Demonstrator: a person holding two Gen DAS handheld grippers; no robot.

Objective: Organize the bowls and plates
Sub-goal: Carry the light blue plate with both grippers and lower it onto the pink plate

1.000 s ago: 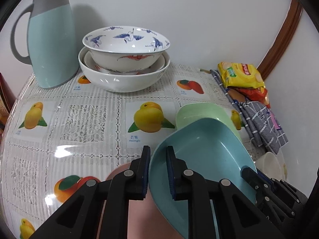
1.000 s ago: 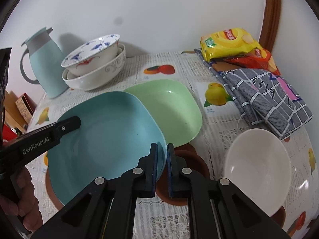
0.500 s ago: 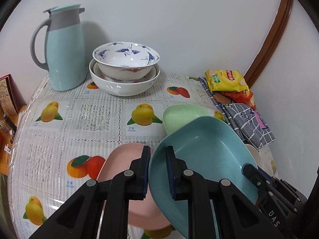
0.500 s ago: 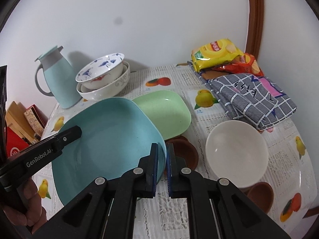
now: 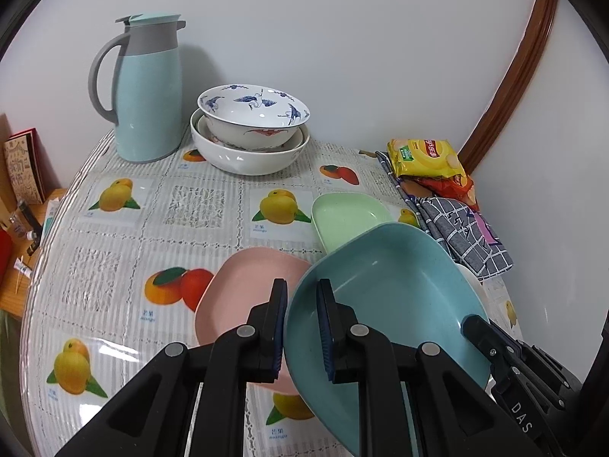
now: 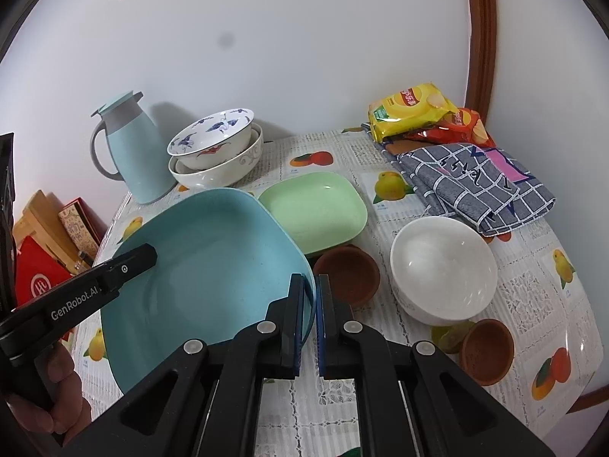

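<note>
With both grippers clamped on opposite rims, I hold the blue plate (image 6: 205, 266) aloft above the worktop (image 5: 190, 209).

My left gripper (image 5: 302, 327) and right gripper (image 6: 311, 318) are each closed tight on the plate's edge, sharing its weight so it stays level, I judge. Below and just ahead of the left gripper lies the pink plate (image 5: 243, 289); ahead of the right gripper sits the green plate (image 6: 316, 209), either a likely stacking base. Beside it to the right stand the white bowl (image 6: 443, 266) and brown bowl (image 6: 348, 272).
</note>
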